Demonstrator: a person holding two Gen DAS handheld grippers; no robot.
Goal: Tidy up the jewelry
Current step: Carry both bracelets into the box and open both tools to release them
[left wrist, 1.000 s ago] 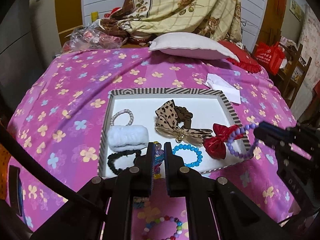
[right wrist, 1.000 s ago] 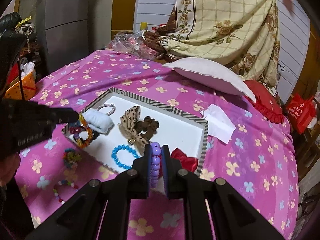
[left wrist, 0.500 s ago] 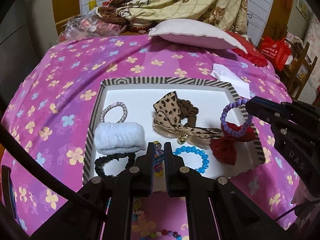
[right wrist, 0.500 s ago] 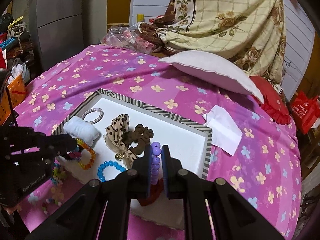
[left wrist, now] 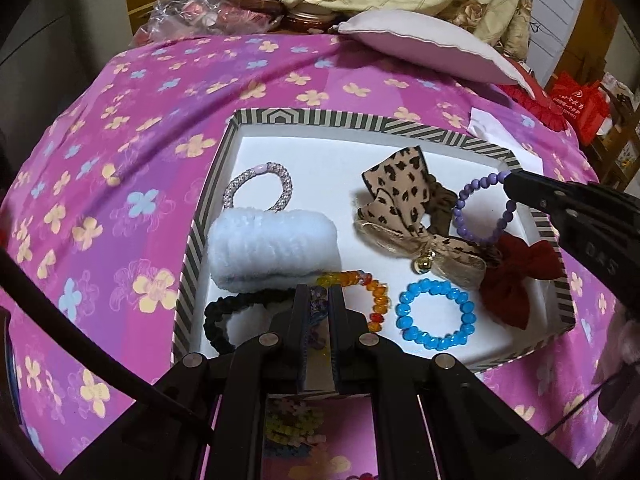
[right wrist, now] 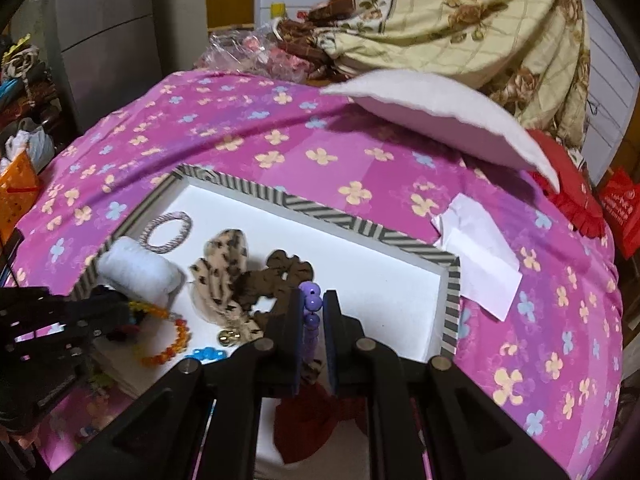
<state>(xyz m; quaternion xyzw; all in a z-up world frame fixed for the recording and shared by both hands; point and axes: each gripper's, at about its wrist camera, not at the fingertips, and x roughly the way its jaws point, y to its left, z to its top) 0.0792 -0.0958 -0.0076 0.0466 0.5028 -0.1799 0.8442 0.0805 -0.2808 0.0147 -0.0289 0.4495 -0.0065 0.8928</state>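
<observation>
Fingers of both grippers, left gripper [left wrist: 319, 304] pinching the orange bead bracelet [left wrist: 370, 292] and right gripper [right wrist: 311, 312] the purple bead bracelet [right wrist: 311, 300], hold light, floppy strung loops above the striped tray [left wrist: 360, 122]; pinch across the beads.

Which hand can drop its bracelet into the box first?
Probably the right gripper: its purple bracelet hangs over bare white floor of the box. The left gripper holds its orange bracelet low, beside the black hair tie.
</observation>
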